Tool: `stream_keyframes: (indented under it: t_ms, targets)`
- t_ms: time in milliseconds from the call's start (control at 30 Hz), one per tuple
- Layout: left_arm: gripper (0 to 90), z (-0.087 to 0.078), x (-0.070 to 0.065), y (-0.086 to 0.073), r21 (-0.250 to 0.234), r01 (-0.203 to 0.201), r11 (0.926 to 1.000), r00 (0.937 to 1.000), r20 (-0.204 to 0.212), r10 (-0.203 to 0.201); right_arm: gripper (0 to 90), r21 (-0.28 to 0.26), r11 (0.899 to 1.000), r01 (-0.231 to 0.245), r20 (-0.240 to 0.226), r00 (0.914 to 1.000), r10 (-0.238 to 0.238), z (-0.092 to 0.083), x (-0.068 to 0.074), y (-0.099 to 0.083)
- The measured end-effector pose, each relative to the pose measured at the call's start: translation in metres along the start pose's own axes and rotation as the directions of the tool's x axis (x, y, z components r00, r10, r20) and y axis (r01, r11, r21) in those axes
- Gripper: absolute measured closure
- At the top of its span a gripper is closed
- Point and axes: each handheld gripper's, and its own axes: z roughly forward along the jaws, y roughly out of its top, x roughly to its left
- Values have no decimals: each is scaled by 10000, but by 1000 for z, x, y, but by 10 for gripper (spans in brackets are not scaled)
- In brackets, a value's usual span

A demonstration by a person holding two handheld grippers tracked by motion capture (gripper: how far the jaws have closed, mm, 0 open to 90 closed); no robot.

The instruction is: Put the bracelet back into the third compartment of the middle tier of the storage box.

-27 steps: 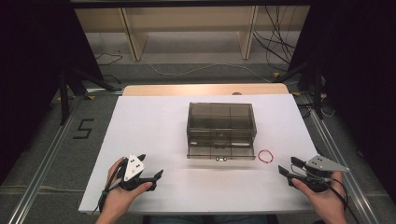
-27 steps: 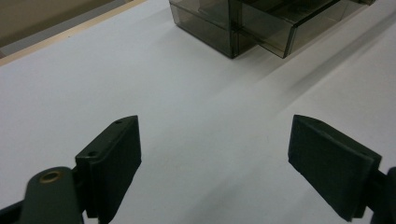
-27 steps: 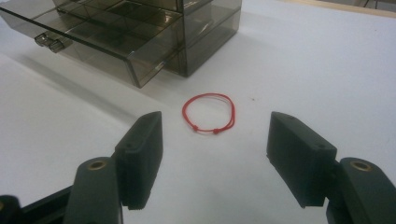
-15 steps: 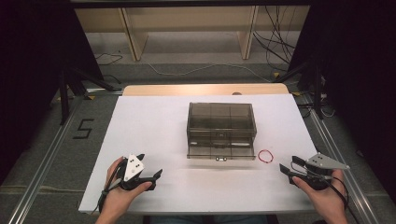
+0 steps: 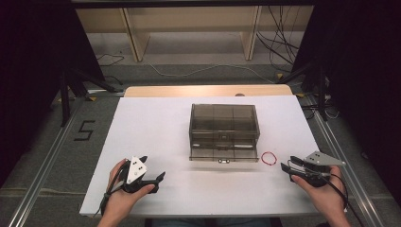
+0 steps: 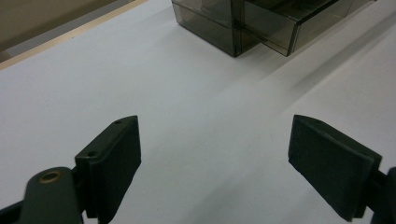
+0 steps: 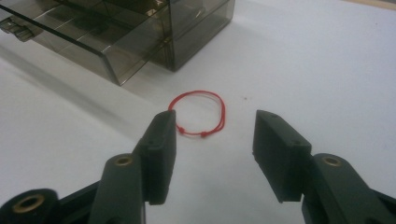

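A smoky see-through drawer box stands mid-table, its bottom drawer pulled out toward me. A red string loop lies flat on the white table just right of the drawer. My right gripper is open and holds nothing. It rests low near the front right edge, with the loop a short way ahead of its jaws. My left gripper sits at the front left, wide open over bare table. The box is far ahead of it to the right.
The white table top ends in a wooden strip at the far edge. Beyond it stand wooden shelf legs, with cables on the floor. Metal rails run along both sides of the table.
The right gripper has edged slightly left, toward the red loop. The left gripper, the box and the loop have stayed put.
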Motion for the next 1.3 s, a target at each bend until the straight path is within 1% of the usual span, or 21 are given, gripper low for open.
stream_keyframes:
  t_ms: [67,200,267,300,400,600,867,1100,1167,1200,1300]
  targets:
    - [169,0,0,0,18,34,10000,10000,7,-34,535,-8,10000,90,89,9999,-90,3,-1,4]
    - [169,1,0,0,16,16,10000,10000,14,-16,581,-3,9998,200,128,9997,-200,10,-4,9]
    - [169,1,-1,0,5,-1,10000,10000,17,1,589,21,9999,160,104,9998,-160,12,-5,10]
    - [169,1,-1,0,13,-11,10000,10000,24,11,596,159,9998,132,93,9999,-134,15,-6,12]
    - [169,1,-1,1,23,-52,10000,10000,24,52,597,320,9995,74,22,10000,-75,22,-7,14]
    - [169,2,-1,1,26,-46,10000,10000,47,46,596,571,9983,136,33,9999,-138,33,-10,19]
    - [170,2,-1,1,24,-46,10000,10000,43,46,596,916,9958,67,16,10000,-69,46,-13,22]
    - [171,2,-1,1,23,-45,10000,10000,20,45,599,1271,9919,51,-27,10000,-48,54,-16,23]
    - [171,2,-1,1,20,-67,10000,10000,-18,67,599,1287,9917,7,-31,10000,-3,56,-15,23]
    - [171,1,-1,1,21,-74,10000,10000,-41,74,605,1400,9901,59,-26,10000,-56,57,-16,24]
    - [171,1,0,1,8,-61,10000,10000,-72,61,609,1441,9896,57,-71,10000,-47,59,-16,24]
